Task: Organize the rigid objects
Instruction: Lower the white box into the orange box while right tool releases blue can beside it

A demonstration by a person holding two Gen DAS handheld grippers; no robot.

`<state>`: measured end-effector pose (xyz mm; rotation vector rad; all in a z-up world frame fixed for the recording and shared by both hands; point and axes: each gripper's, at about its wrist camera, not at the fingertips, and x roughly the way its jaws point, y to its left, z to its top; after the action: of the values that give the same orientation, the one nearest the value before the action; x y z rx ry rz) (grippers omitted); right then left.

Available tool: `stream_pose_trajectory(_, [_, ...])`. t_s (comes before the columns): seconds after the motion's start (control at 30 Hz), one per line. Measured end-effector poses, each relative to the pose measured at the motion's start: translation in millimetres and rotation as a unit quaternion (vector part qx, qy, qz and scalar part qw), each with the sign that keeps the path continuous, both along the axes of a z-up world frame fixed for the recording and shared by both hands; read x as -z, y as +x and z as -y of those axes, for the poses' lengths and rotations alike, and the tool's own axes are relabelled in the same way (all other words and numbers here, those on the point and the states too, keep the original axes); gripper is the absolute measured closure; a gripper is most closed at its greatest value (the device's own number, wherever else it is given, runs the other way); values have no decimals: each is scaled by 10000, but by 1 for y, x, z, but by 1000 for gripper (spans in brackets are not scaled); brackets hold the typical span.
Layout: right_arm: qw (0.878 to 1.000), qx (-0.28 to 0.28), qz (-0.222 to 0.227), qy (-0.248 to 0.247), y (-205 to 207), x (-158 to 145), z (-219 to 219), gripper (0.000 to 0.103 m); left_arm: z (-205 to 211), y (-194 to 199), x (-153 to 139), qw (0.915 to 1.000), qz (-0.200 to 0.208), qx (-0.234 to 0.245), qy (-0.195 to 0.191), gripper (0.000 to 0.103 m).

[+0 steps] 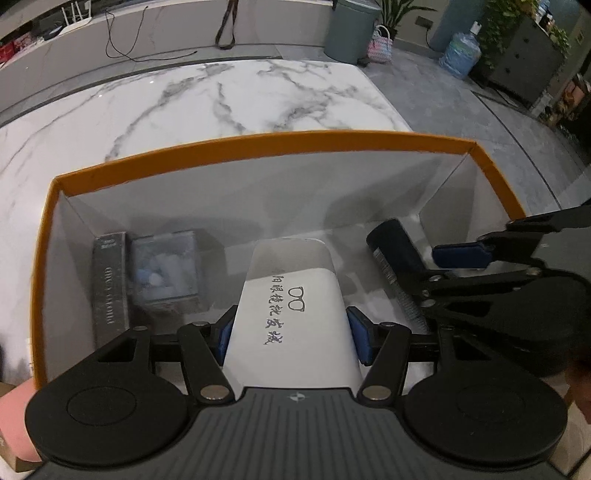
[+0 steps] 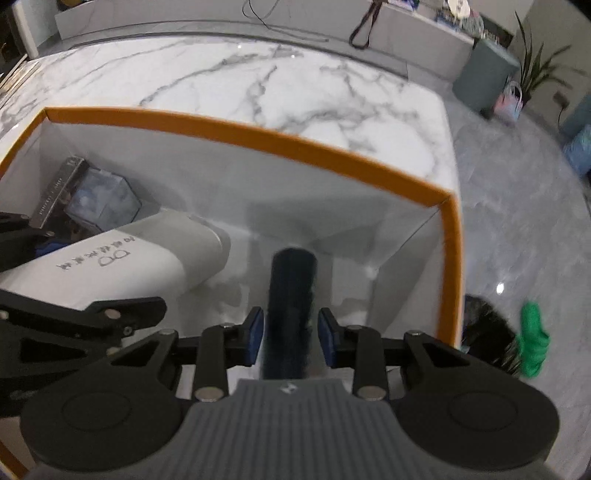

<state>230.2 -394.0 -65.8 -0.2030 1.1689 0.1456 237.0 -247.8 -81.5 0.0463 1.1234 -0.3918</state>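
My left gripper (image 1: pixel 291 334) is shut on a white glasses case (image 1: pixel 291 306) with a printed glasses logo, held inside an orange-rimmed white box (image 1: pixel 258 146). My right gripper (image 2: pixel 291 341) is shut on a dark blue tube-shaped object (image 2: pixel 291 295), also inside the box (image 2: pixel 332 151), to the right of the case (image 2: pixel 122 258). In the left wrist view the right gripper (image 1: pixel 461 258) and the dark tube (image 1: pixel 395 247) show at the right. A dark slim box (image 1: pixel 110 280) and a clear box of blue-white items (image 1: pixel 166 266) lie at the box's left.
The box stands on a white marble table (image 1: pixel 221 96) near its right edge (image 2: pixel 448 122). Beyond are a grey floor, a grey bin (image 1: pixel 351 29), a water jug (image 1: pixel 460 53) and plants. A green thing (image 2: pixel 532 343) lies on the floor at the right.
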Motion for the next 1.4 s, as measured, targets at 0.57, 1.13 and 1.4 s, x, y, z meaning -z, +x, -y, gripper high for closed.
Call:
stream_pose_trajectory(0.57, [9950, -518, 823, -240, -37, -47, 26, 60, 5, 14, 9, 9943, -1017, 168, -276, 35])
stream_pose_trajectory(1.13, [9966, 220, 751, 272, -58, -47, 74, 86, 24, 12, 22, 9903, -1297, 122, -481, 61])
stream_pose_trajectory(1.4, [9967, 141, 584, 550, -64, -38, 74, 93, 39, 13, 28, 9858, -1466, -196, -789, 66])
